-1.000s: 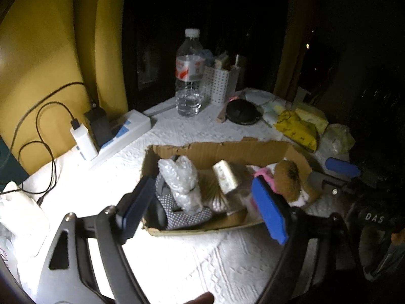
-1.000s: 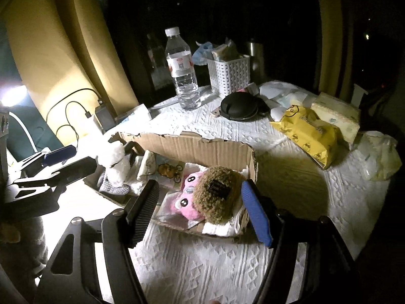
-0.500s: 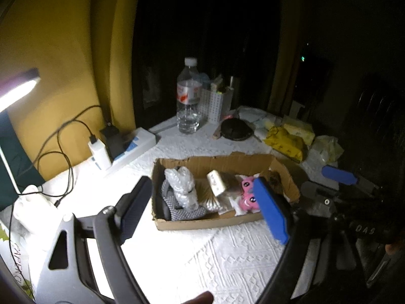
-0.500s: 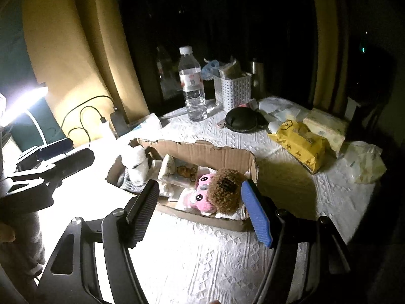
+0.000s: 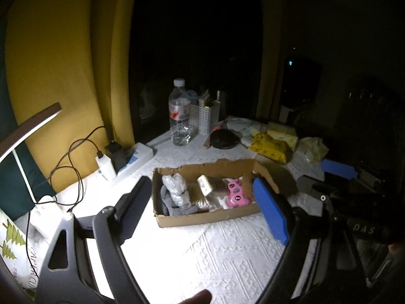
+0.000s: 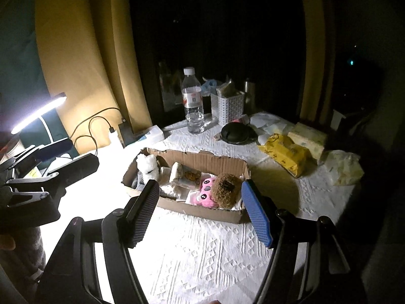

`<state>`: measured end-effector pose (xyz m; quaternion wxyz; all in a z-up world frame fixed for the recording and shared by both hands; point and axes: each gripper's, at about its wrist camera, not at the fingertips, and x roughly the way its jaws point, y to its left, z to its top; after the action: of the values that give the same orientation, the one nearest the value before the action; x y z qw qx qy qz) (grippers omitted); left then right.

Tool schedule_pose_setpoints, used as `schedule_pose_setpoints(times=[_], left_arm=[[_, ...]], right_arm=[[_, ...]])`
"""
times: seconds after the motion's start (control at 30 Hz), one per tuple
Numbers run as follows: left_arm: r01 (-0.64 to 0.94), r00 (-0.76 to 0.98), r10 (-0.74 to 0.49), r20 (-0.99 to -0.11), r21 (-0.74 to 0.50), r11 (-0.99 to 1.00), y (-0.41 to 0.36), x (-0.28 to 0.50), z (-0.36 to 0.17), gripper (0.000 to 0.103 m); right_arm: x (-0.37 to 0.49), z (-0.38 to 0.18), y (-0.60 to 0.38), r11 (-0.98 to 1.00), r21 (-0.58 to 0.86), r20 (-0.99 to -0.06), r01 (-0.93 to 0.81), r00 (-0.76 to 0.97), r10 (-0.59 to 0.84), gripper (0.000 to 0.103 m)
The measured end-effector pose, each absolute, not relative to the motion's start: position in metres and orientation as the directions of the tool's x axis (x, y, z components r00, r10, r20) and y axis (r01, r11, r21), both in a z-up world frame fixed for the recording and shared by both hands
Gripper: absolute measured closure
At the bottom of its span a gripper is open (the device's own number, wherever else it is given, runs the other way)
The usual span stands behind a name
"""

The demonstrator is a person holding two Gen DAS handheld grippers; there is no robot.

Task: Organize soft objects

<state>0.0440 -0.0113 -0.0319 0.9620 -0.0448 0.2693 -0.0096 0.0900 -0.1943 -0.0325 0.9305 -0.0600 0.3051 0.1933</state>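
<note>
A shallow cardboard box (image 5: 202, 219) (image 6: 202, 157) sits mid-table on a white textured cloth. It holds a white plush in plastic wrap (image 5: 176, 187) (image 6: 148, 166), a grey dotted cloth (image 5: 181, 210), a beige packet (image 5: 205, 188) (image 6: 177, 176), a pink plush (image 5: 236, 195) (image 6: 206, 195) and a brown plush (image 6: 226, 188). My left gripper (image 5: 202, 211) is open and empty, raised well back from the box. My right gripper (image 6: 200, 211) is open and empty, also held back above the near cloth. Each gripper shows in the other's view.
A water bottle (image 6: 193, 103), white basket (image 6: 229, 109), black round case (image 6: 238, 133), yellow wipes pack (image 6: 284, 153) and tissue packs (image 6: 343, 168) stand behind and right of the box. A power strip with chargers (image 5: 126, 159) and a lit desk lamp (image 6: 38, 112) are at the left.
Both grippers have pulled back and up from the box, which now looks smaller and farther away. Both stay open and empty. The box contents have not moved.
</note>
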Motion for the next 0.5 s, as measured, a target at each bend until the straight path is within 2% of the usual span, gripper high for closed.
schedule_pose_setpoints(times=[0.5], left_arm=[[0.004, 0.866, -0.044, -0.499, -0.081, 0.997, -0.011, 0.010, -0.005, 0.019]], right_arm=[[0.043, -0.002, -0.198, 0.938, -0.024, -0.547, -0.346, 0.790, 0.277, 0.032]])
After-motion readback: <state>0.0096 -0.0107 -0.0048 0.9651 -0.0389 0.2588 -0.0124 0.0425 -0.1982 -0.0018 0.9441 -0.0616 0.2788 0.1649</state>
